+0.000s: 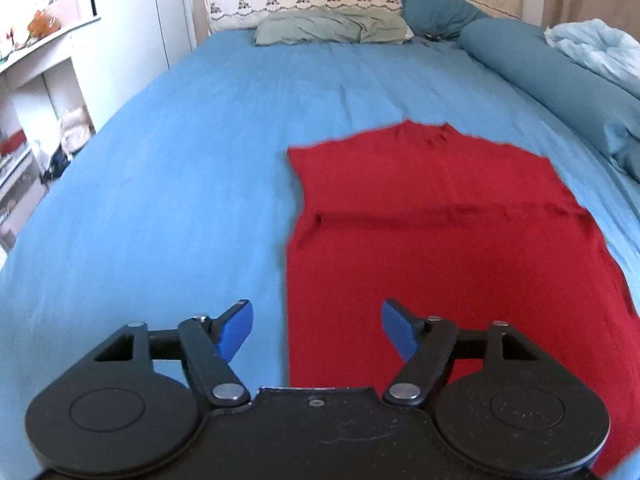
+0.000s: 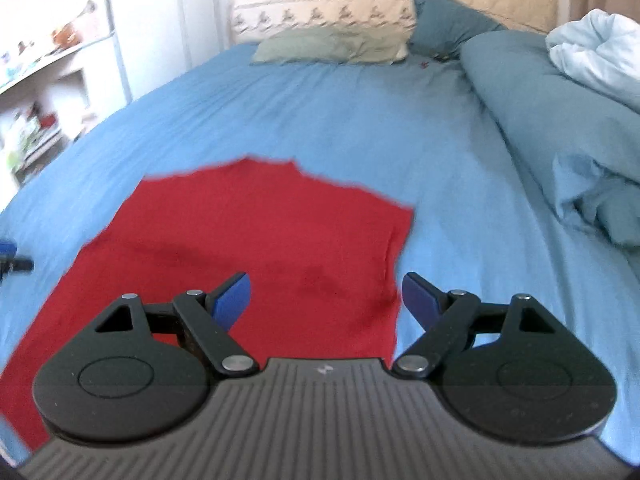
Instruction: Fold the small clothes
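Note:
A red garment (image 1: 440,224) lies flat on the blue bed sheet (image 1: 180,184), with a horizontal crease across its middle. My left gripper (image 1: 316,328) is open and empty, hovering over the garment's near left edge. The garment also shows in the right wrist view (image 2: 248,232). My right gripper (image 2: 326,300) is open and empty over the garment's near right edge. A tip of the left gripper (image 2: 12,260) shows at the far left of the right wrist view.
A green pillow (image 1: 332,28) and a teal pillow (image 1: 436,8) lie at the headboard. A rolled teal duvet (image 1: 560,80) and a pale blue blanket (image 2: 596,52) run along the bed's right side. White shelves (image 1: 36,92) stand left of the bed.

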